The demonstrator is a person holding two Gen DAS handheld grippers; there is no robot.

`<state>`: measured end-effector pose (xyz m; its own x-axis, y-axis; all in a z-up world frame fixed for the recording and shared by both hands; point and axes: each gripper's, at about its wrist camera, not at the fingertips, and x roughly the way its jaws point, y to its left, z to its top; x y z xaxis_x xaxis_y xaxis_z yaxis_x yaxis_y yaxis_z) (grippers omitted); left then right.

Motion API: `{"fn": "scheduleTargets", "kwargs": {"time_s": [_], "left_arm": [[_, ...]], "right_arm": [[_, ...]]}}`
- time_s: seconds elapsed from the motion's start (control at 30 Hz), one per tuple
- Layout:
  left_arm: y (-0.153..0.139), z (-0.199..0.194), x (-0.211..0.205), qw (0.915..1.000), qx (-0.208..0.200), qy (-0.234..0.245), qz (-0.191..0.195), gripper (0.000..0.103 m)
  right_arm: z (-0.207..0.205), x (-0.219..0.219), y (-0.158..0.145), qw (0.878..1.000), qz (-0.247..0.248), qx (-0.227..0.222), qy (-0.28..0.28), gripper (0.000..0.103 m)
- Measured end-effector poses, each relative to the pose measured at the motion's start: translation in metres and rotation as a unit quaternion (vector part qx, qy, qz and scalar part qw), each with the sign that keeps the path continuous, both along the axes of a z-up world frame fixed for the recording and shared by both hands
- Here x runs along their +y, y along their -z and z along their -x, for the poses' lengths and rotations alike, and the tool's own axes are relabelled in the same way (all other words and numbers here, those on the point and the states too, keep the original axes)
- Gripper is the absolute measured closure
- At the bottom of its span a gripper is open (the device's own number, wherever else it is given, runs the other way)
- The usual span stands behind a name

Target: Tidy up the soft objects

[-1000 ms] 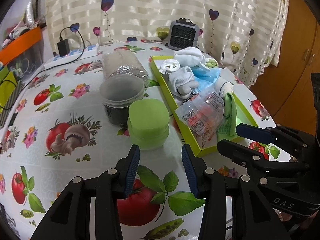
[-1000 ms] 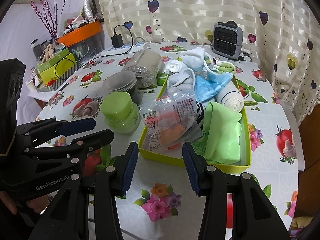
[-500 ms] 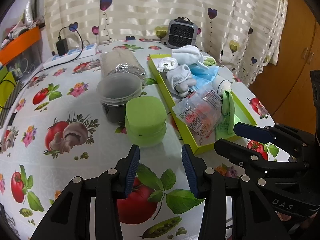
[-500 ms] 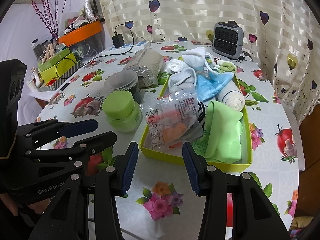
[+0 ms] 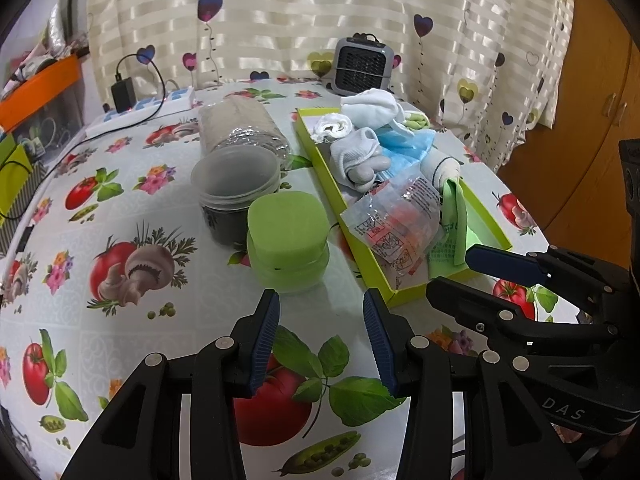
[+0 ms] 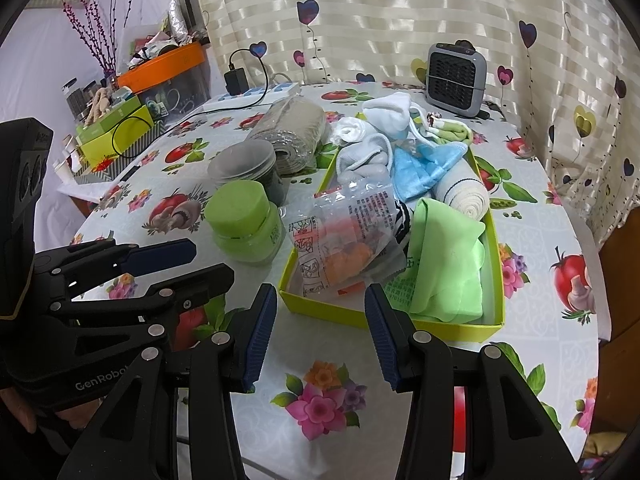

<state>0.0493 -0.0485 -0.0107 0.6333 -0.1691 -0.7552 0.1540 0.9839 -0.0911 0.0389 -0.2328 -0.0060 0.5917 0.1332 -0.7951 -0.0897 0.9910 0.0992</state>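
trouble looked likeliest at the crinkly plastic packet (image 6: 340, 240), perched on the yellow-green tray (image 6: 384, 318) edge and apt to slide out if nudged. socks, blue cloth (image 6: 424, 164) and green cloth (image 6: 444, 264) lay heaped, rumpled, inside. left gripper (image 5: 322, 340) and right gripper (image 6: 320, 332) hovered over the table, jaws wide apart, holding nothing.

both wrist cameras sit low over the table's (image 5: 120, 308) near edge, facing its far edge; the left view looks from the left, and both share the yellow-green tray (image 6: 494, 280).
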Motion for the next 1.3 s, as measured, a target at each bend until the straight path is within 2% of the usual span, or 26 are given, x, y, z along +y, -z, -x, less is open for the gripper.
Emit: {"fn": "scheduleTargets", "kwargs": {"time_s": [1.3], "left_arm": [[-0.006,0.011,0.004,0.9999,-0.011,0.003,-0.001,0.06]], "right_arm": [[0.003,0.005,-0.002,1.0,0.001,-0.001,-0.002,0.056]]}}
